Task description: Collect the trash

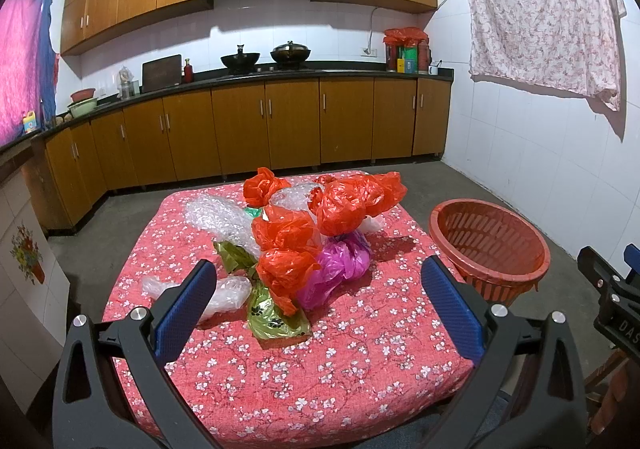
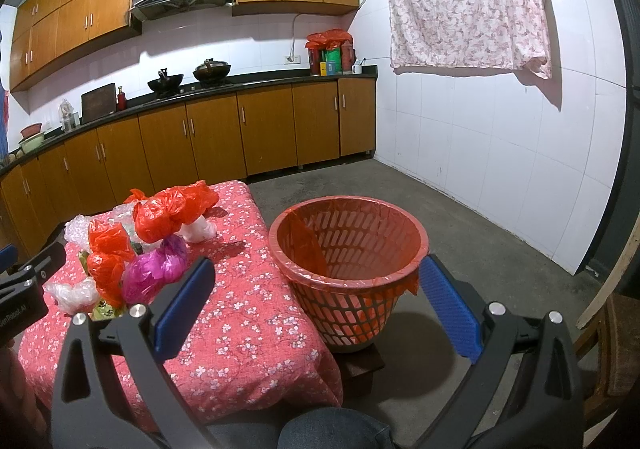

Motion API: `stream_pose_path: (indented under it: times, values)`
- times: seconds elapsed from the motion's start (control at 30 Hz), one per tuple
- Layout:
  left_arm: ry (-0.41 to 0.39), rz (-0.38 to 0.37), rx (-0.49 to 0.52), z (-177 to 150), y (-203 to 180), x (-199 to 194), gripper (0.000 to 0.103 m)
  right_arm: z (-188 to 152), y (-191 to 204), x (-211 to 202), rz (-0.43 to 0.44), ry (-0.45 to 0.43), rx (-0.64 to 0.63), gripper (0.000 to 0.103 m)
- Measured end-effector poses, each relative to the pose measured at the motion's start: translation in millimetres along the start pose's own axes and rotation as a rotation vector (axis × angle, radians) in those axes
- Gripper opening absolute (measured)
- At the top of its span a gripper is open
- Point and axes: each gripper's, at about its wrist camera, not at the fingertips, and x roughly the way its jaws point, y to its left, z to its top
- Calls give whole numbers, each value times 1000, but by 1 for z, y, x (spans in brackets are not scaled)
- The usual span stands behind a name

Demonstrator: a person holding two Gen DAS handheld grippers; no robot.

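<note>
A pile of crumpled plastic bags lies on the table's red floral cloth (image 1: 320, 369): red bags (image 1: 352, 205), a magenta bag (image 1: 340, 261), a green bag (image 1: 272, 313), clear bubble wrap (image 1: 220, 217). My left gripper (image 1: 320, 289) is open and empty, held above the near side of the pile. A red lattice basket (image 2: 348, 249) with a red liner stands right of the table; it also shows in the left wrist view (image 1: 492, 245). My right gripper (image 2: 316, 289) is open and empty, just before the basket. The pile also shows in the right wrist view (image 2: 136, 249).
Kitchen cabinets and a counter with woks (image 1: 264, 59) run along the back wall. A floral sheet (image 1: 544, 9) hangs on the white tiled wall at right. Concrete floor surrounds the table. The basket rests on a dark low stand (image 2: 360, 365). A wooden chair (image 2: 608, 333) stands at far right.
</note>
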Motion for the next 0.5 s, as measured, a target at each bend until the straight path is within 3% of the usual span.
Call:
stream_pose_path:
  times: [0.5]
  values:
    - [3,0,-3,0,0,0,101,0,1,0,0,0,-3,99]
